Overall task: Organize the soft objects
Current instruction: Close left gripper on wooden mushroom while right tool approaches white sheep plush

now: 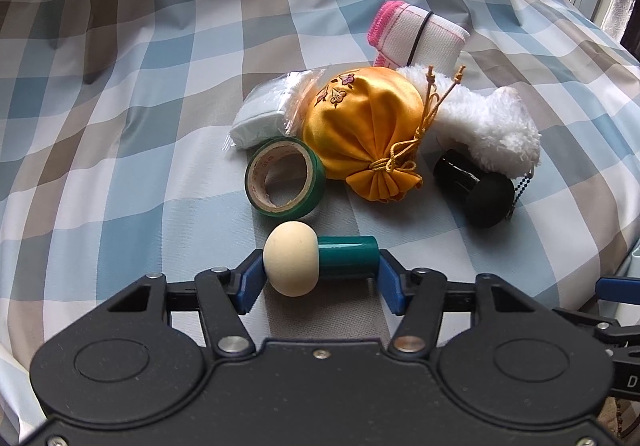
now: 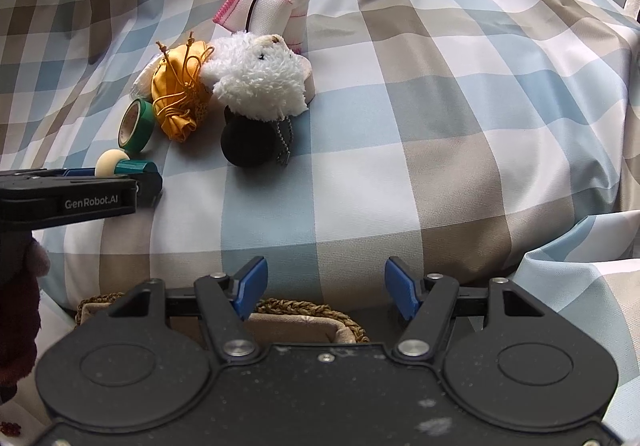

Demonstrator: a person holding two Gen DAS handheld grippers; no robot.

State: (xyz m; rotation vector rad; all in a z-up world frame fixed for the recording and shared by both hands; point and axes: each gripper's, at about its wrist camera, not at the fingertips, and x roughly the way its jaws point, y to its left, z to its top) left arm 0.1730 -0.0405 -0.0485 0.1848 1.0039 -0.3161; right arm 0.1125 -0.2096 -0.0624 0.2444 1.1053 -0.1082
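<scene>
We see the left gripper (image 1: pixel 320 278) with its jaws clamped on the mushroom-shaped sponge (image 1: pixel 316 264) upon the checked bedcover (image 1: pixel 160 125); the right gripper (image 2: pixel 326 292) hangs open, empty

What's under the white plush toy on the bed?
The white plush toy lies over the handle end of a black sponge applicator, beside the ball chain. The chain's attachment and whatever else is beneath are covered.

The right gripper (image 2: pixel 326 290) hides most of the woven basket (image 2: pixel 312 310).
</scene>
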